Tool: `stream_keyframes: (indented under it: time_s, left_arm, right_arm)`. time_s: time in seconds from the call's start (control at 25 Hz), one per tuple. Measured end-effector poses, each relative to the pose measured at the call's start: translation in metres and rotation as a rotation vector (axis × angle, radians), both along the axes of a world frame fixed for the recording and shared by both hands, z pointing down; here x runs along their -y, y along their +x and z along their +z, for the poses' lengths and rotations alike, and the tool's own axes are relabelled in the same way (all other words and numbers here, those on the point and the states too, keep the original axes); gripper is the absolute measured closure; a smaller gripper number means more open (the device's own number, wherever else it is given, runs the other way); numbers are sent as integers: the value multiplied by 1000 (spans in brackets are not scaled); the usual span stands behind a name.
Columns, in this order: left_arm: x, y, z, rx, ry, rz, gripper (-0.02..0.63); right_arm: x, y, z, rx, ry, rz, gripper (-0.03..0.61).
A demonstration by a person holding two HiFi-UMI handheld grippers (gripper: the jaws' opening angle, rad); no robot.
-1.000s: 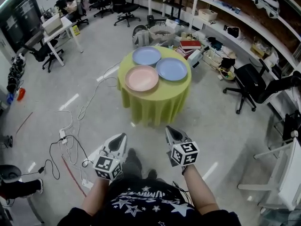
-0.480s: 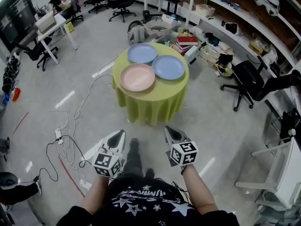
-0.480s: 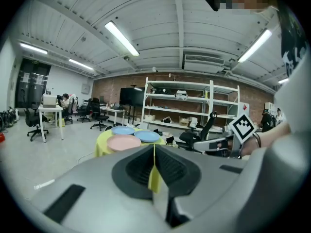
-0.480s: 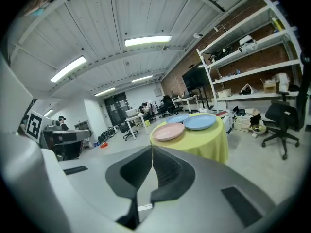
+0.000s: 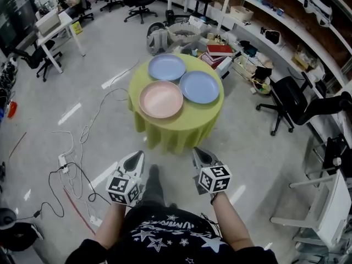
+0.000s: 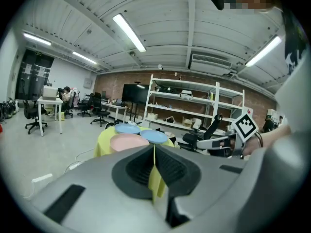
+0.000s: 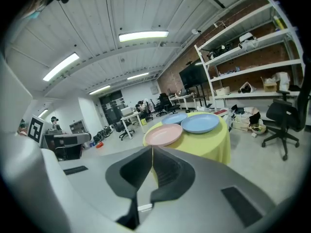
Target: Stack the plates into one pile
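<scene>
I hold the left gripper (image 5: 135,159) and the right gripper (image 5: 201,154) with jaws pressed together, both empty, well apart from the round table draped in yellow-green cloth (image 5: 177,130). On it, unstacked and close together, lie a round pink plate (image 5: 161,99), a far round blue plate (image 5: 167,67) and a right-hand round blue plate (image 5: 199,87).

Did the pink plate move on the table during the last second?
No. On the yellow table the pink plate still lies nearest, beside the far blue plate and the right blue plate.
</scene>
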State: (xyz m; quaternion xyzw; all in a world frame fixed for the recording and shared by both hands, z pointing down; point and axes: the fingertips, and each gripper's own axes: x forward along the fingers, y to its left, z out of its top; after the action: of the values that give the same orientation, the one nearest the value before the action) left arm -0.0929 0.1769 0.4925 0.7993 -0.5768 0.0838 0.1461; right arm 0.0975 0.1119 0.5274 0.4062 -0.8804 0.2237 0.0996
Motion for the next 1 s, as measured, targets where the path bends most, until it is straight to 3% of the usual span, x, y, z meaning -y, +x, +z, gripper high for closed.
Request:
stream_keyframes:
  time_s: [0.44, 1.0]
  left_arm:
    - [110, -52, 13, -26, -54, 52, 594]
    - [212, -108, 58, -52, -176, 143, 594]
  right_arm:
    - [105, -38, 21, -54, -81, 96, 562]
    - [193, -67, 77, -60, -306, 261, 561]
